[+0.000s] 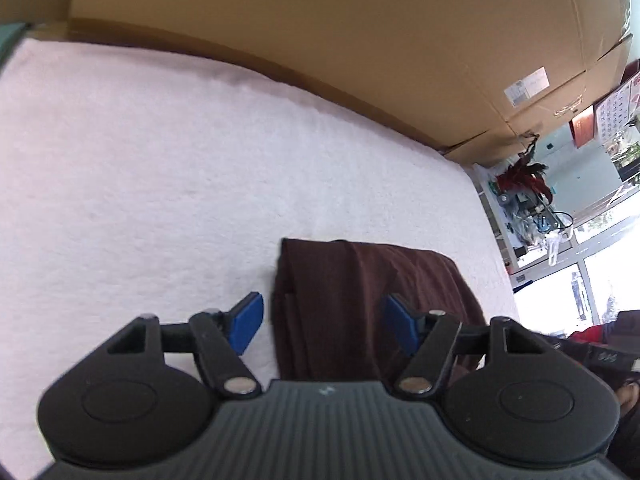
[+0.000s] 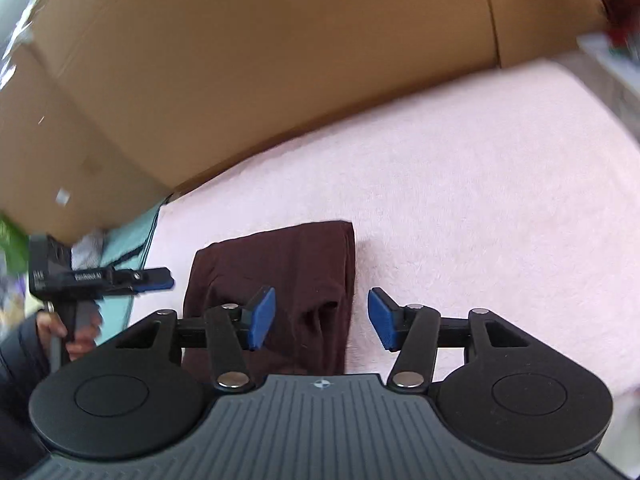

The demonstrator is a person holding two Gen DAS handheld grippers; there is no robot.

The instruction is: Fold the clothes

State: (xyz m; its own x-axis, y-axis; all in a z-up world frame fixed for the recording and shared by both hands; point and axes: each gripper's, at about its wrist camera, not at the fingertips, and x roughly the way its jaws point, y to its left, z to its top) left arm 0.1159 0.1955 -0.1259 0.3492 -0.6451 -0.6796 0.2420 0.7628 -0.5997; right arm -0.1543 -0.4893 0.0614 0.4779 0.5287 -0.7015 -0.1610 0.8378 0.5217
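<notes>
Dark maroon garment [image 2: 276, 280] lies as a compact folded rectangle on the pink fleece tabletop [image 2: 480, 184]. Left gripper [image 1: 322, 324] and right gripper [image 2: 322, 316] hover over it, fingers spread, holding nothing. Fabric looks light, limp, and likely to sag; pinch at a folded edge or corner.

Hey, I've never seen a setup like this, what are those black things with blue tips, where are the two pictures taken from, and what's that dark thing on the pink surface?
They are hand-held grippers, one in each of a person's hands, each carrying a camera that looks forward along its two blue-padded fingers. One picture comes from the left gripper, the other from the right gripper. The right view also shows the left gripper from the side, in the person's hand. Both grippers are open and hold nothing. A dark brown garment, folded into a narrow stack, lies on a pale pink fleecy cover. Large cardboard boxes stand behind it.
</notes>
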